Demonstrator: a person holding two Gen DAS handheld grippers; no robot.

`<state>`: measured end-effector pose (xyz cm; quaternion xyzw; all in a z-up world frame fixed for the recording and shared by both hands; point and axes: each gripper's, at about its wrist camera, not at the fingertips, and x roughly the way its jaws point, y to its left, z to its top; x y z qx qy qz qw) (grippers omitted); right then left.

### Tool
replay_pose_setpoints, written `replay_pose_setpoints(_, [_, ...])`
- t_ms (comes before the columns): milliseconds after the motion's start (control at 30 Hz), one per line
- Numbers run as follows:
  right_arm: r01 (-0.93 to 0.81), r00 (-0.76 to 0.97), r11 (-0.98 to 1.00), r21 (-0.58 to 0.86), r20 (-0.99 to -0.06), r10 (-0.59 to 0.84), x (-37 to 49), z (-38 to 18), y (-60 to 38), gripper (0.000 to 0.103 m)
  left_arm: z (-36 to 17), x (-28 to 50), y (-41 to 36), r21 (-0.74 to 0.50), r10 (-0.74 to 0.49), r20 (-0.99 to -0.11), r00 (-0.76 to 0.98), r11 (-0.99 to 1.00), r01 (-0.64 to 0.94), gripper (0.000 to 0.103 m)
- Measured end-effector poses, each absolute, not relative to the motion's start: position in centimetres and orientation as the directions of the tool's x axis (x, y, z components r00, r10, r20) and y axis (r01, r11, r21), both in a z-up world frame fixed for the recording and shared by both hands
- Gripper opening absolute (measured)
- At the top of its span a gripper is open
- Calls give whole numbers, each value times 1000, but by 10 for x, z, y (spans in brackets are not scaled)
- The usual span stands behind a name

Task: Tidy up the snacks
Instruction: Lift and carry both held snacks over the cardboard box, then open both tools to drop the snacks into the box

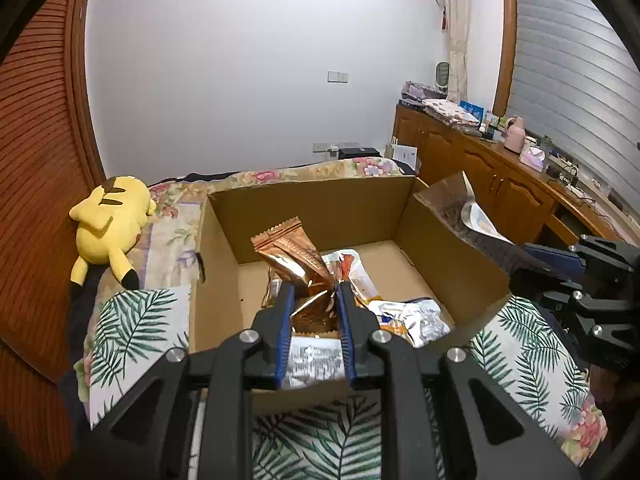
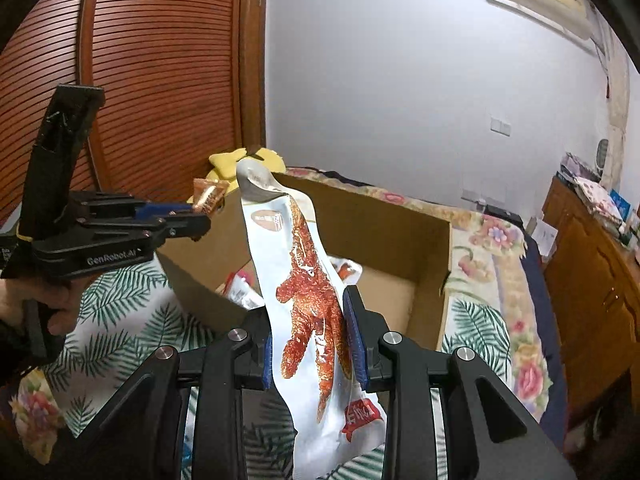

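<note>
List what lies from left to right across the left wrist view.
Yellow plush toy → copper snack packet held in the left gripper → silver snack bag in the right gripper → pink kettle on the wooden cabinet.

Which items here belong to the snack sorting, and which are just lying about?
Part of the job:
- open brown cardboard box
- crinkled copper foil snack packet, held in the left gripper
- white pouch with red chicken-foot print, held in the right gripper
- loose packets in the box

Just lying about:
- yellow plush toy
- pink flask on the wooden sideboard
</note>
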<state>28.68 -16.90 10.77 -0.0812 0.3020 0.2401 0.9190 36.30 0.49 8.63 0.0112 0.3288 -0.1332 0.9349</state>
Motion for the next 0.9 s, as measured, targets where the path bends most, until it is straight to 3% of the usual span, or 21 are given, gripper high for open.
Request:
replay_pose_setpoints(567, [-520,639,852,-61,-690,340,344,60,-133,28,50,408,-14,-85,-249,-704,665,959,270,19])
replay_pose_setpoints(600, [-520,637,852,-63,-692,338,345,59,-133,27,50,408,-15,-82,-248,-705,665,959,271,20])
replay_pose_setpoints(633, [-521,635,851,-66,-696,335,347,58,-132,20,50,408,-16,-80,-248,-705,664,959,273,20])
replay_pose_setpoints(900, [-511,628,858,-56,-706,328,349,52,-134,18,48,406,-15,-74,-231,-709,666,964,256,34])
